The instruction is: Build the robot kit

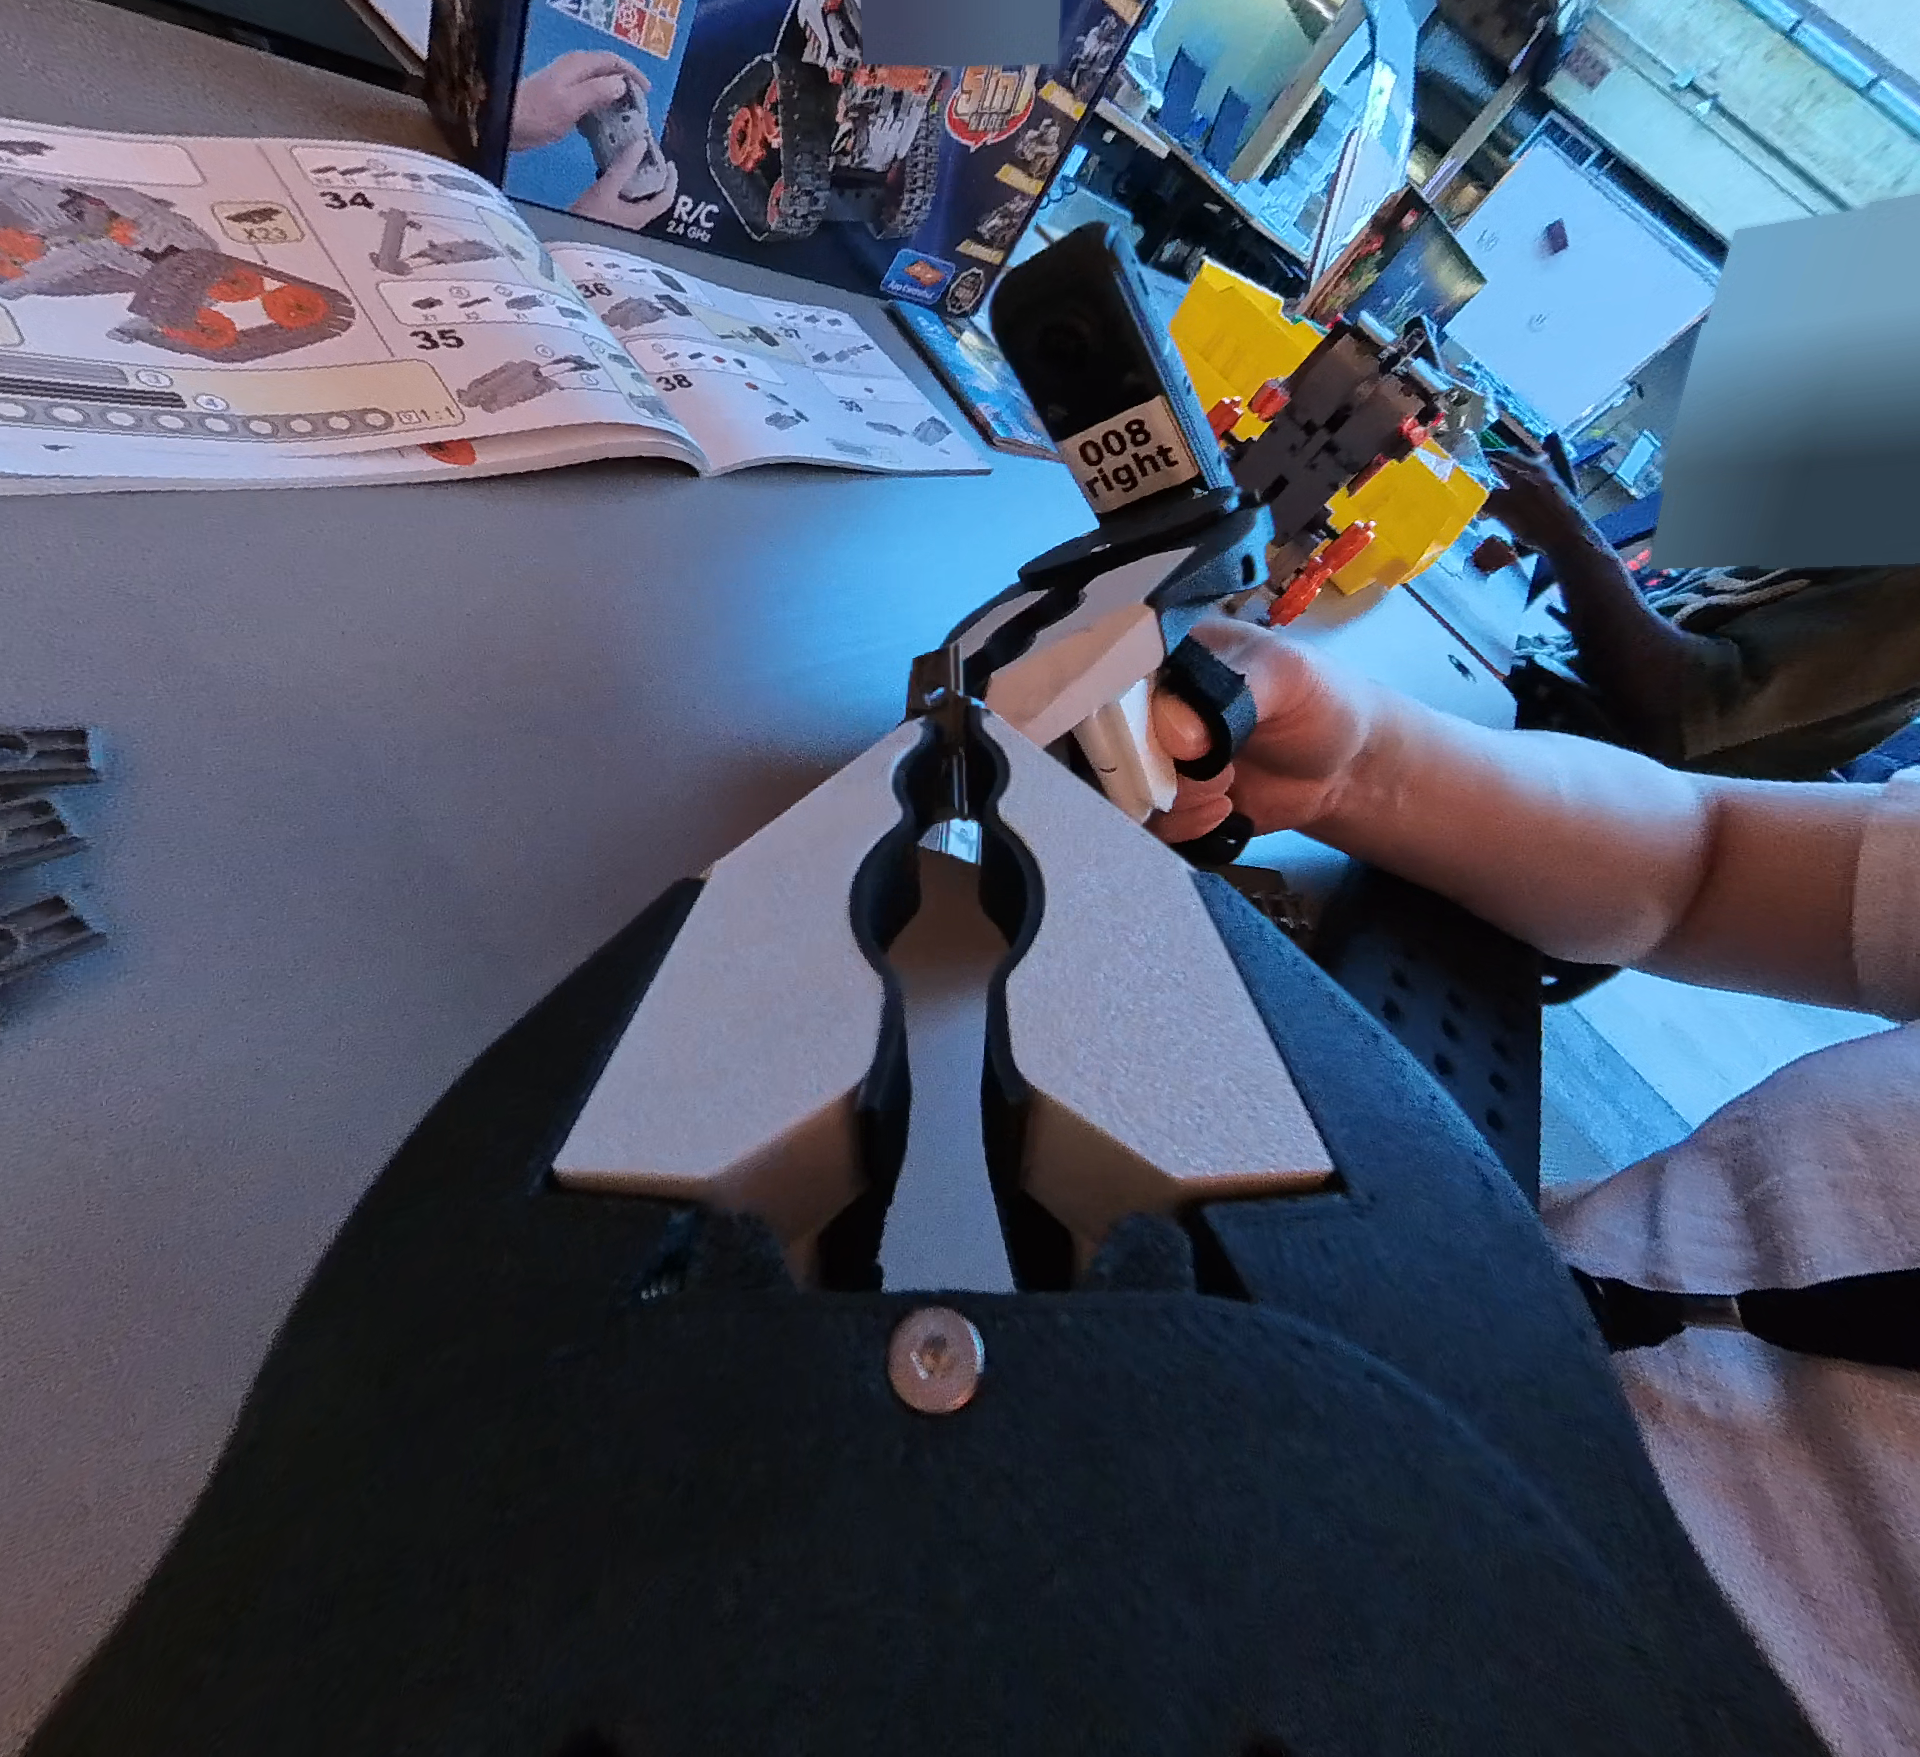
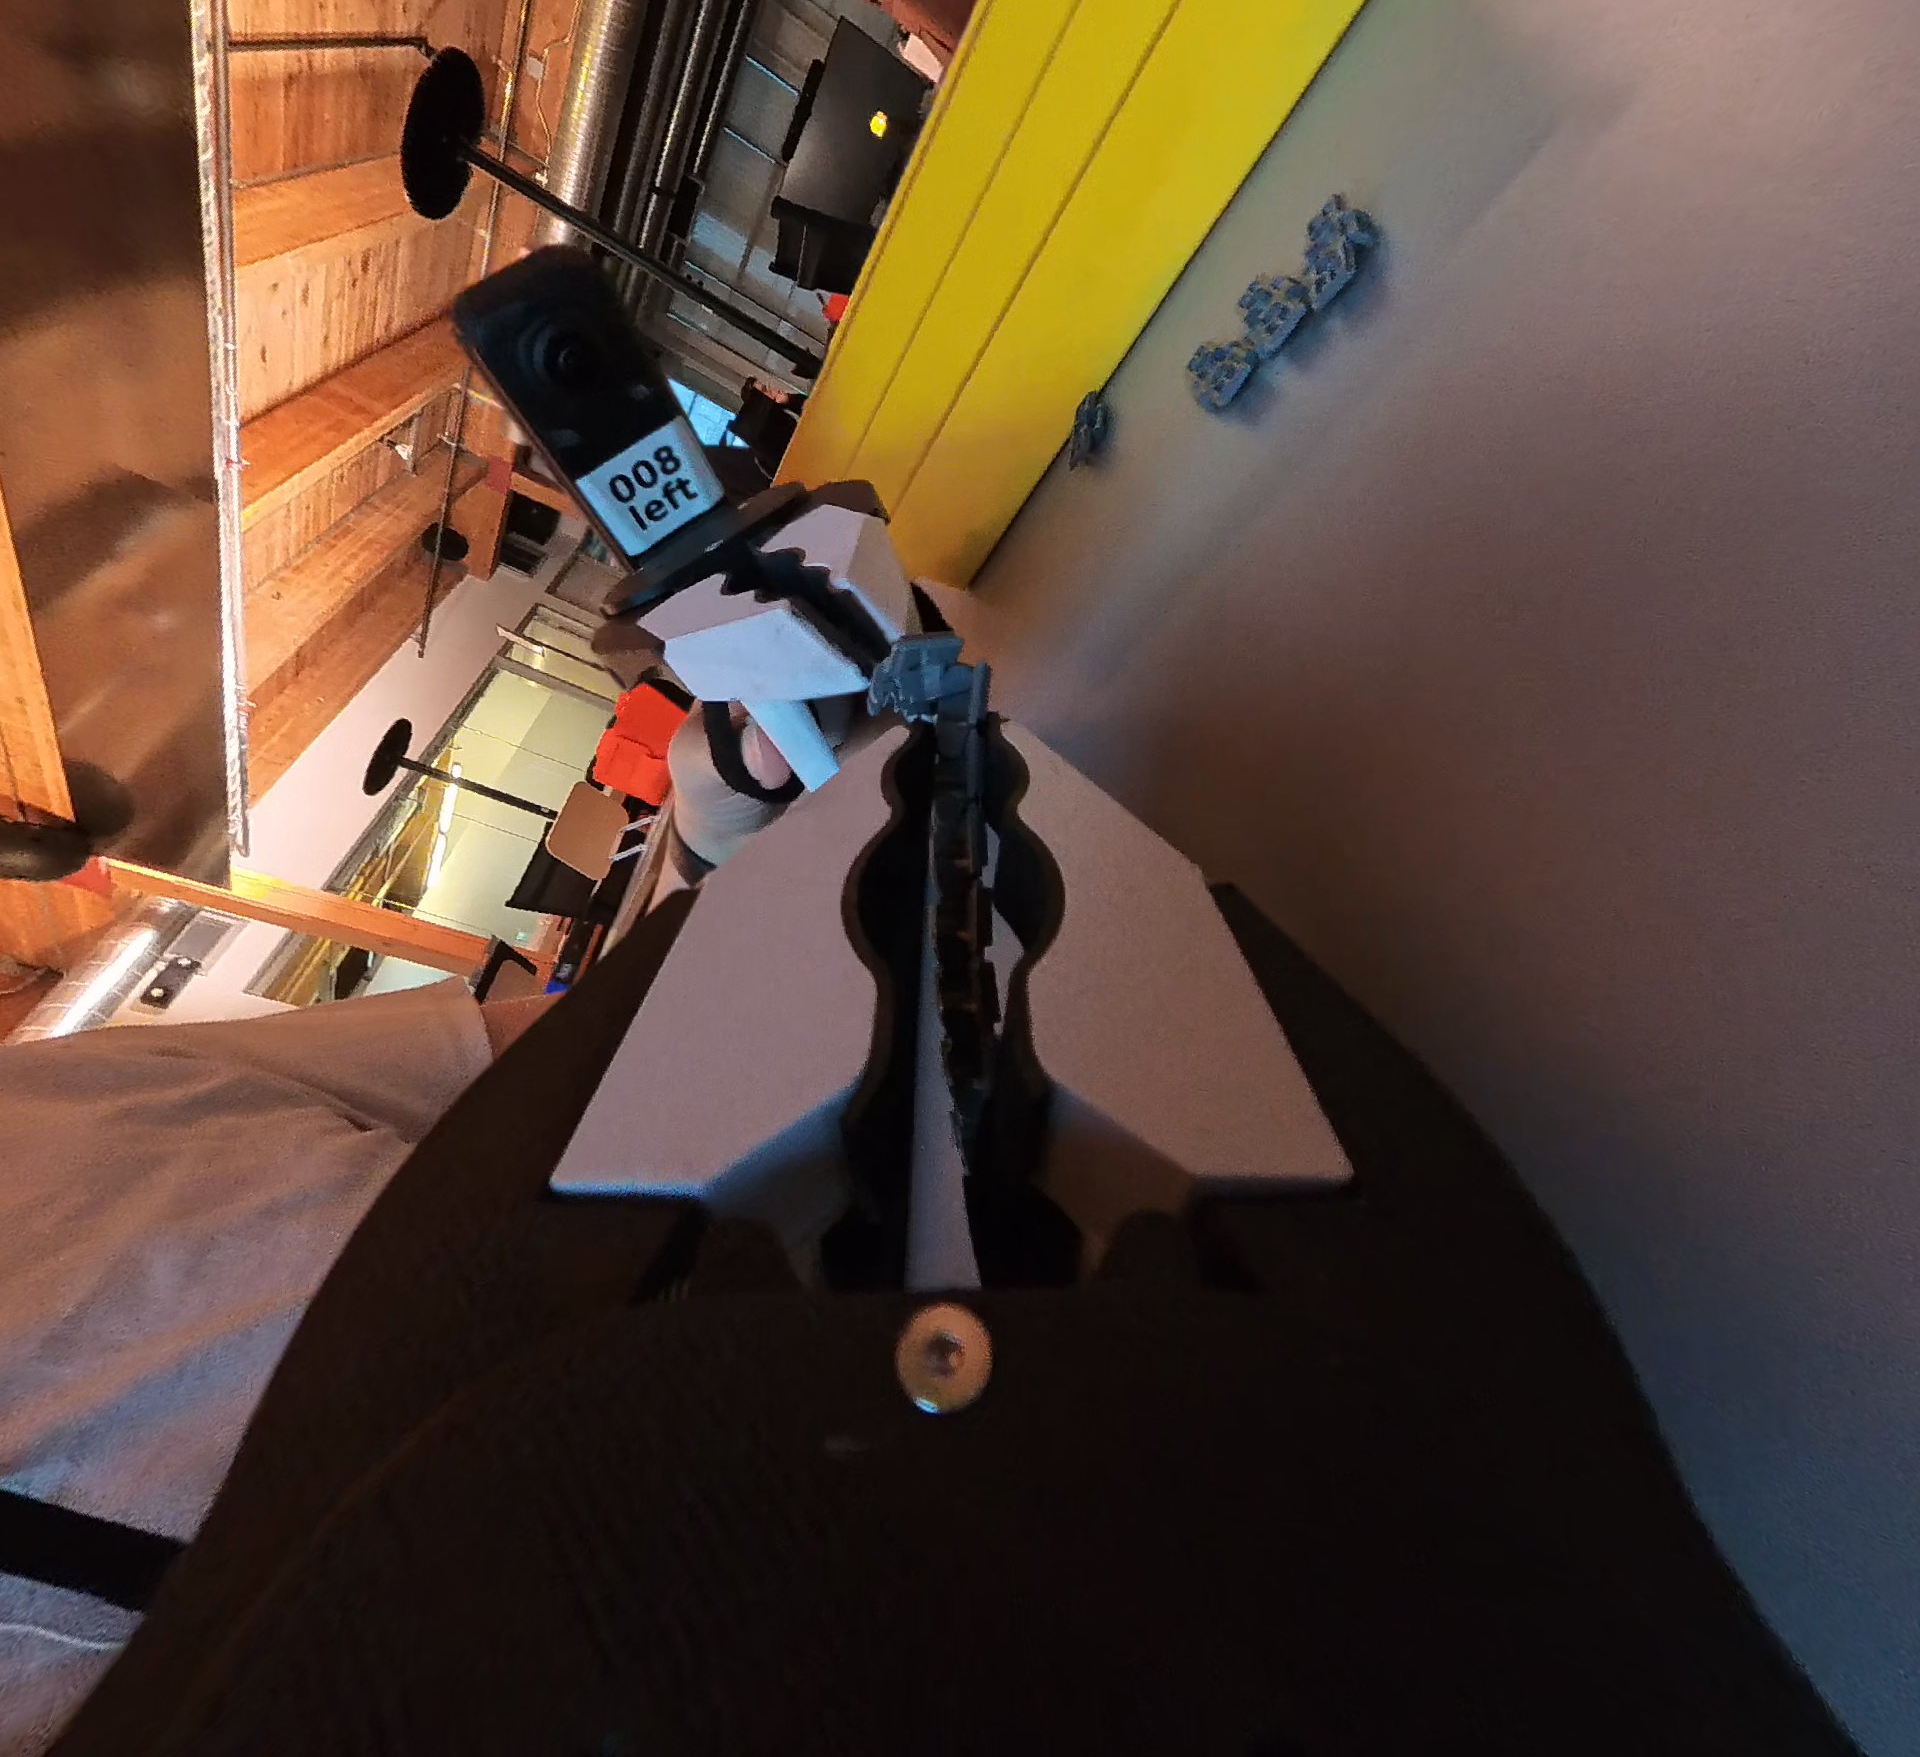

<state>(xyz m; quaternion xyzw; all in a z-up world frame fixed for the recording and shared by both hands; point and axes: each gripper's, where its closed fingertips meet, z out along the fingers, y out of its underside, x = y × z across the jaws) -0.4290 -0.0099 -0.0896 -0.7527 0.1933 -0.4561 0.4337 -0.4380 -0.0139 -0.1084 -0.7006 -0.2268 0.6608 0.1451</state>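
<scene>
My right gripper (image 2: pixel 951 736) is shut on a thin grey toothed strip of building-kit links (image 2: pixel 961 886), seen edge-on between its white fingers. My left gripper (image 2: pixel 888 663) comes in from the upper left, and its tips close on the small grey link piece (image 2: pixel 925 673) at the strip's far end. In the left wrist view my left gripper (image 1: pixel 951 725) is closed to a narrow slit on a thin dark piece (image 1: pixel 951 705). The right gripper (image 1: pixel 966 663), held by a hand (image 1: pixel 1278 741), meets it tip to tip above the grey table (image 1: pixel 520 720).
An open instruction booklet (image 1: pixel 416 336) and a blue kit box (image 1: pixel 727 45) lie at the back. Loose grey track pieces (image 1: pixel 42 834) lie at the left edge, also seen as (image 2: pixel 1288 305). A grey brick assembly with red pins (image 1: pixel 1340 429) and yellow bins (image 1: pixel 1236 336) stand behind. Another person's hand (image 1: pixel 1558 512) is at the right.
</scene>
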